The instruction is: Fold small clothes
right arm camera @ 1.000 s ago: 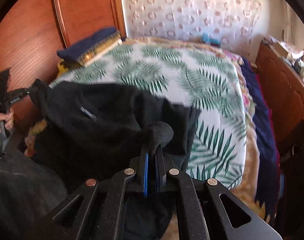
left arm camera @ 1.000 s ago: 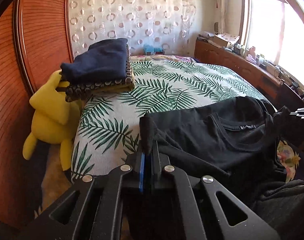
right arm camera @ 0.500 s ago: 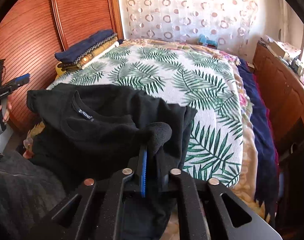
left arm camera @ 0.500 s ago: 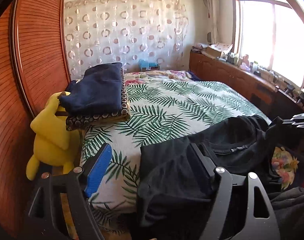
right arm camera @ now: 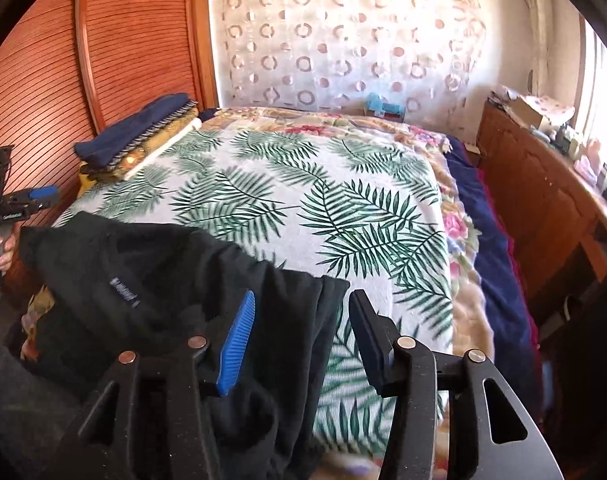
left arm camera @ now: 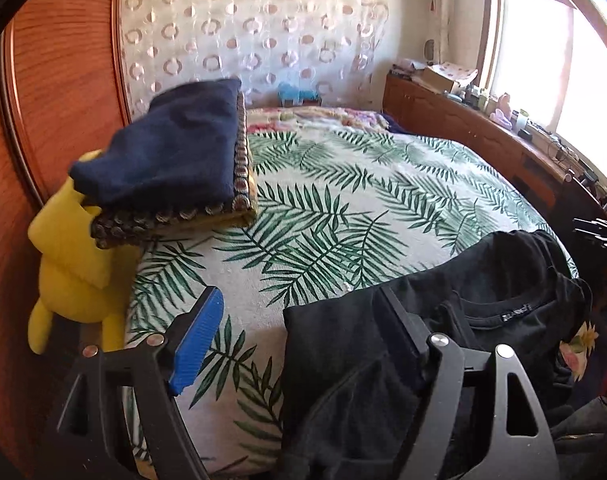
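A black T-shirt (left arm camera: 443,344) lies spread over the near edge of the bed, its neck label up; it also shows in the right wrist view (right arm camera: 175,292). My left gripper (left arm camera: 299,320) is open just above the shirt's left corner, and its right finger rests against the cloth. My right gripper (right arm camera: 299,324) is open over the shirt's right edge, holding nothing. The left gripper also appears at the far left of the right wrist view (right arm camera: 19,204).
The bed has a palm-leaf cover (left arm camera: 343,200). A stack of folded clothes with a navy one on top (left arm camera: 175,156) sits at its far left corner, above a yellow plush toy (left arm camera: 71,264). A wooden sideboard (right arm camera: 543,200) runs along the right.
Both grippers were shut on the shirt's corners one second ago. The left opened first, then the right, and the shirt now lies on the bed.
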{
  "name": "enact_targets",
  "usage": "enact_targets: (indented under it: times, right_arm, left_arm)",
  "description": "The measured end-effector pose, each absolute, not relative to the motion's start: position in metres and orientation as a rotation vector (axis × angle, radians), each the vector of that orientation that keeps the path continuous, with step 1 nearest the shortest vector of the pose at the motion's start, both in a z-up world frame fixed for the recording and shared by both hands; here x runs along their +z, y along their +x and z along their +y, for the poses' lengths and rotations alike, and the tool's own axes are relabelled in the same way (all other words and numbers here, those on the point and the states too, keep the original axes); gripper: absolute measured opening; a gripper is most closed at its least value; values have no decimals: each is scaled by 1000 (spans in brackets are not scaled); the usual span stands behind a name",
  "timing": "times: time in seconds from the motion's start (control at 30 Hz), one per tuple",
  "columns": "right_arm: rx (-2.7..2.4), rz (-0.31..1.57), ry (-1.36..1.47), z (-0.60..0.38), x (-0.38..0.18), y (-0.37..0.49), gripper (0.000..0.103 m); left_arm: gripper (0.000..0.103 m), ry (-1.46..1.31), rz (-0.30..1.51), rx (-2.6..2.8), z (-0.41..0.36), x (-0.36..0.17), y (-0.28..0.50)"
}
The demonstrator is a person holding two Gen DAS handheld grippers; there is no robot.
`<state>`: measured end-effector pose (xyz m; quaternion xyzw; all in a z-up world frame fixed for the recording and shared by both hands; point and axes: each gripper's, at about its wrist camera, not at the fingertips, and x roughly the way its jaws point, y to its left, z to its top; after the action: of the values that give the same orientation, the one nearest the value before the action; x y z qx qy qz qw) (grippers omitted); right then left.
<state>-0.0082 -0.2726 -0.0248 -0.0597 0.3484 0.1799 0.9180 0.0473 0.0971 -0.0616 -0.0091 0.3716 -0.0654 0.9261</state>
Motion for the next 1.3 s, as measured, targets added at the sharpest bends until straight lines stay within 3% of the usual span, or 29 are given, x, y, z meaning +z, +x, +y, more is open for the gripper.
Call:
enact_targets:
  times: [0.27,0.43,0.6,0.67,0.73,0.8,0.87,0.93,1.3]
  right_arm:
    - [352,813,-79,-269,-65,44,52]
    - [352,840,-52,-270,-72,53,55]
    - [365,837,-72,-266,-75,56,57]
    - [371,839,-73,-266,-77,57,57]
    - [382,843,-83,-262,-78,56,57]
    - [406,843,-108,-257,-78,52,52]
    - [424,849,-137,-253,-77,48,28]
    - [473,869,-127,-253,-75,45,13]
    - [435,539,-46,-288,22,-39,9]
  left_arm:
    - [73,-47,853,-164,100,-88,54]
    - [54,-103,886,-192,106,-98,52]
    - [47,-140,915,-225,107,-105,58]
    - [38,-150,925,-242,107,-107,59]
    - [20,-172,921,-272,107,-106,59]
    - [8,-171,909,-263,106,-104,57]
    - [6,-183,897,-272,106,-100,53]
    - [5,-188,874,-277,106,-93,47]
    - [5,-189,589,-301,99,1,-39]
